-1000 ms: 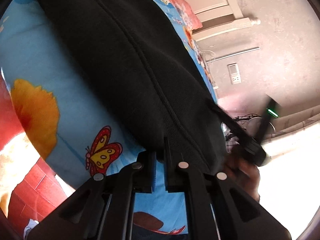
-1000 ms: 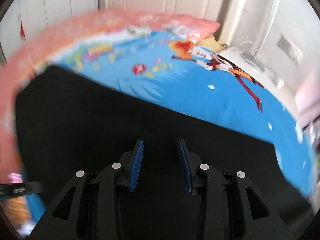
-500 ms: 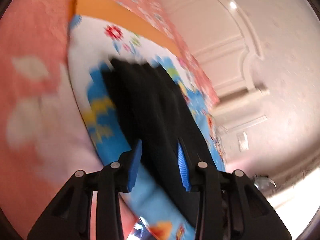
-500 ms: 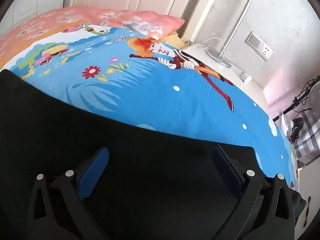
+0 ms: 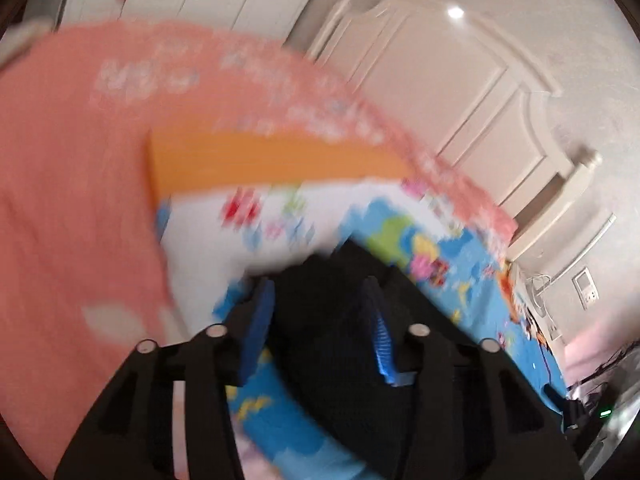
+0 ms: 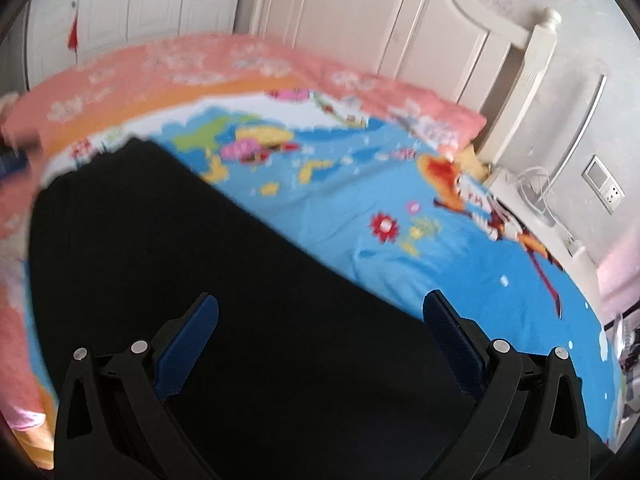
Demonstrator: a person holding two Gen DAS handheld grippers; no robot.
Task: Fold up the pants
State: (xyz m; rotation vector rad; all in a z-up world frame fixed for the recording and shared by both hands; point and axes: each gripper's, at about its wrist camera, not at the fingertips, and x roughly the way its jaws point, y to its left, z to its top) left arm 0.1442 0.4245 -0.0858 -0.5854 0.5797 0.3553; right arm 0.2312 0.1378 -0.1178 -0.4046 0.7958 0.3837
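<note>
Black pants (image 6: 248, 288) lie spread flat on a blue cartoon-print bedsheet (image 6: 400, 216). My right gripper (image 6: 320, 336) hovers over them, its blue-padded jaws wide open and empty. In the left wrist view the pants (image 5: 332, 344) run as a dark strip away from me. My left gripper (image 5: 320, 320) is above the pants' near end, jaws partly open, holding nothing. This view is blurred by motion.
A pink floral quilt (image 5: 80, 200) with an orange band (image 5: 260, 160) covers the bed's far and left side. A white headboard (image 6: 400, 20) and wardrobe doors (image 6: 120, 12) stand behind. A bedside stand with cables (image 6: 532, 200) and a wall socket (image 6: 604, 188) are at right.
My left gripper let go of the pants' edge, opened and swung up and away. My right gripper opened from narrow to wide and the view shifted over the pants.
</note>
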